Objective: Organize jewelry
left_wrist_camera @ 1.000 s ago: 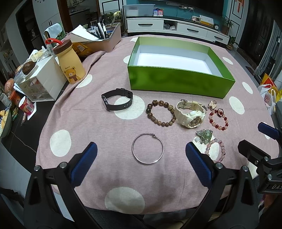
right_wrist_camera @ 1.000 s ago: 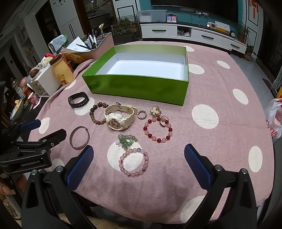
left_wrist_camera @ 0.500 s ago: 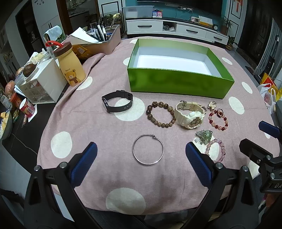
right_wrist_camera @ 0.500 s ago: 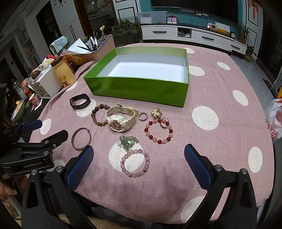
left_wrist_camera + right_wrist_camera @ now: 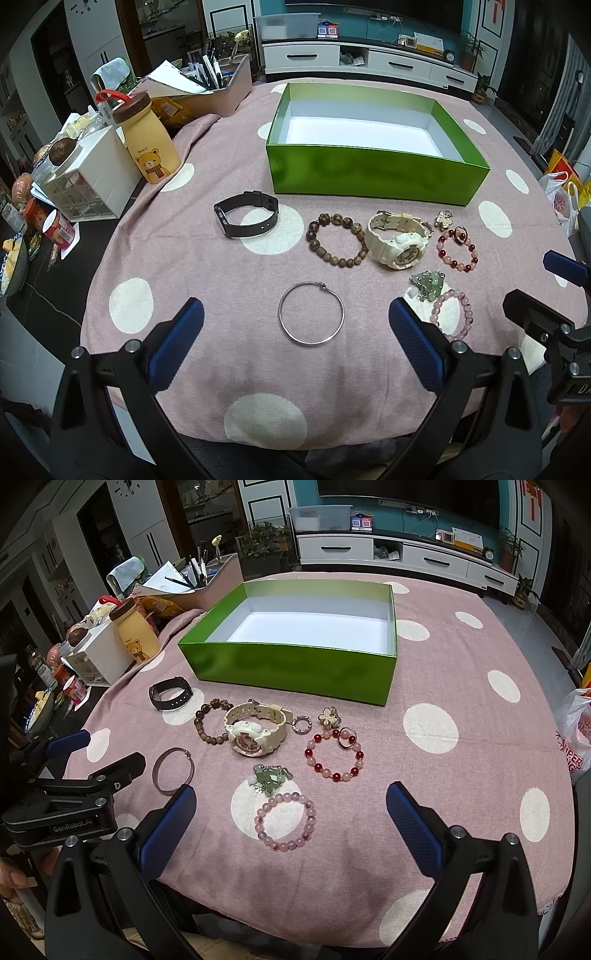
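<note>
An empty green box (image 5: 373, 177) (image 5: 288, 666) sits at the back of the pink dotted tablecloth. In front of it lie a black band (image 5: 245, 218), a brown bead bracelet (image 5: 337, 240), a cream watch (image 5: 397, 240) (image 5: 255, 731), a red bead bracelet (image 5: 334, 755), a pink bead bracelet (image 5: 285, 821), a jade charm (image 5: 269, 777) and a silver bangle (image 5: 311, 318). My left gripper (image 5: 295, 332) hovers open just short of the bangle. My right gripper (image 5: 290, 821) stands open around the pink bracelet's near side, holding nothing.
A yellow bear bottle (image 5: 147, 142), a white drawer unit (image 5: 86, 184) and a pen tray (image 5: 218, 92) crowd the table's left rear. A small ring (image 5: 301, 724) and flower brooch (image 5: 329, 716) lie near the box. A plastic bag (image 5: 576, 734) hangs at the right.
Both views have drawn back and tilted up slightly, so the jewelry sits a little lower in frame. Nothing on the table has moved and both grippers stay open.
</note>
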{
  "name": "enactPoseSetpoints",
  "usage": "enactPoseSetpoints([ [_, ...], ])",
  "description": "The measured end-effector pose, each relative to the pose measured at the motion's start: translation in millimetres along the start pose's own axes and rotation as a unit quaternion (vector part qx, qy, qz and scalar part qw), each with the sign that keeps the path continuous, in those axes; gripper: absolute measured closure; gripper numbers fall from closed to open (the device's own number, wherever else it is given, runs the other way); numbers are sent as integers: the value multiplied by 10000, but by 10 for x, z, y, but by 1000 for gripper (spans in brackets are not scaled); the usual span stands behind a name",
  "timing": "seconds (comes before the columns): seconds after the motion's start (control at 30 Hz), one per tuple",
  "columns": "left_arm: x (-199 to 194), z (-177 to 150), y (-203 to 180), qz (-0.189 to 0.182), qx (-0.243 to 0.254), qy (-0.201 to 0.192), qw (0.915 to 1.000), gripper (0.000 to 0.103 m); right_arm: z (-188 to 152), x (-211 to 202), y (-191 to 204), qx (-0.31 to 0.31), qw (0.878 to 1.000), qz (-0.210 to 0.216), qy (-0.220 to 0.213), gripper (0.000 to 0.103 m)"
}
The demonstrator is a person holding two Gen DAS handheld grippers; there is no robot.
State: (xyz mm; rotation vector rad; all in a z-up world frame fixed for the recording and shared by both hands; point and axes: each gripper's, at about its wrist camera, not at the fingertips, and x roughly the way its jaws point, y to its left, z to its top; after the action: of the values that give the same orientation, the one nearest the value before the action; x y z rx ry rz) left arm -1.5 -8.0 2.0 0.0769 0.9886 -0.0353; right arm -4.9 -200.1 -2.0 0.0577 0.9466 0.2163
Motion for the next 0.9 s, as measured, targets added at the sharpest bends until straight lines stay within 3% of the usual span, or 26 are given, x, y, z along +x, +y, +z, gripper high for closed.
enactPoseSetpoints([
  [0.9,-27,9,31,-139,-101,-91,9998,2,27,-65,6,-27,10000,48,-81,1],
])
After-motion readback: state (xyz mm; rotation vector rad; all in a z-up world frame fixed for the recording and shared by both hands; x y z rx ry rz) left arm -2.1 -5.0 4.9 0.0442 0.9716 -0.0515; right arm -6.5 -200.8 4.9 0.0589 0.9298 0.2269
